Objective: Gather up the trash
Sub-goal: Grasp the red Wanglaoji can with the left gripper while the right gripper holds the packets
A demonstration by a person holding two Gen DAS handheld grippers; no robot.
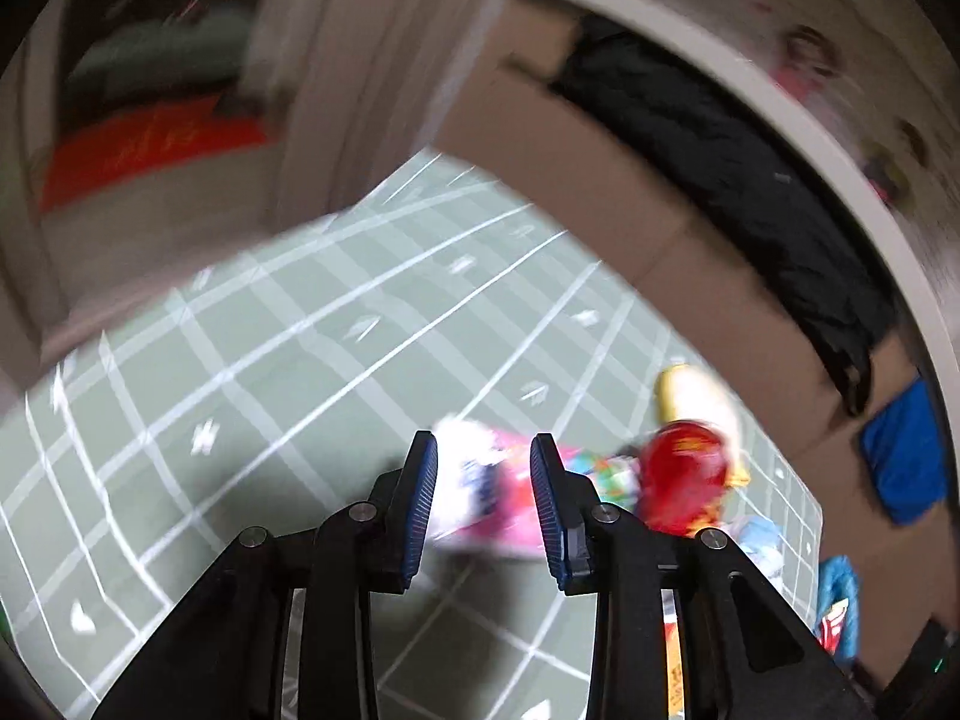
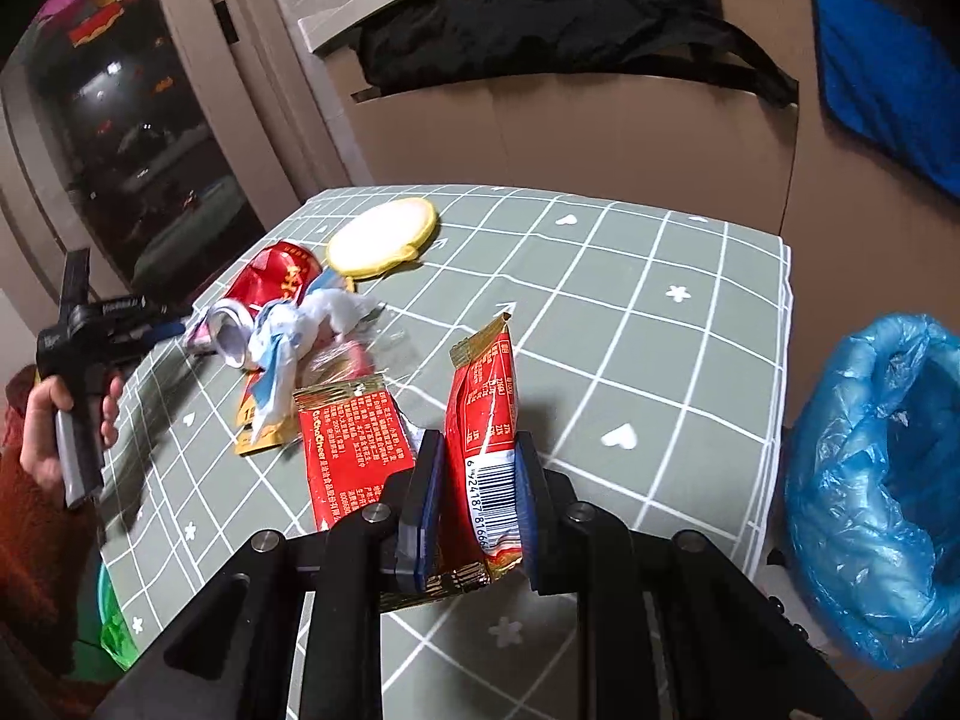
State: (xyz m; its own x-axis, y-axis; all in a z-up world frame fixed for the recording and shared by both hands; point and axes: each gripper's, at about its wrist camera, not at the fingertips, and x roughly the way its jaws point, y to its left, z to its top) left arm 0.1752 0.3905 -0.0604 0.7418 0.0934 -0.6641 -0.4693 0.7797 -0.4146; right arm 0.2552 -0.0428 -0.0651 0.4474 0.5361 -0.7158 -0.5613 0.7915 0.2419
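Note:
My right gripper (image 2: 480,468) is shut on a red snack wrapper (image 2: 486,408) with a barcode and holds it upright over the green checked tablecloth (image 2: 630,324). A second red wrapper (image 2: 348,450) lies flat just left of it. Farther left sit a crushed red can (image 2: 264,294), crumpled white and blue paper (image 2: 294,336) and a round yellow-rimmed lid (image 2: 381,234). My left gripper (image 1: 483,474) is open, its jaws on either side of a pink and white wrapper (image 1: 486,492). The red can (image 1: 684,480) lies right of it. The left wrist view is blurred.
A bin lined with a blue plastic bag (image 2: 882,480) stands off the table's right edge. Cardboard sheets (image 2: 600,126) with a black cloth (image 2: 540,18) and a blue cloth (image 2: 888,72) line the back. A dark window (image 2: 120,120) is at the left.

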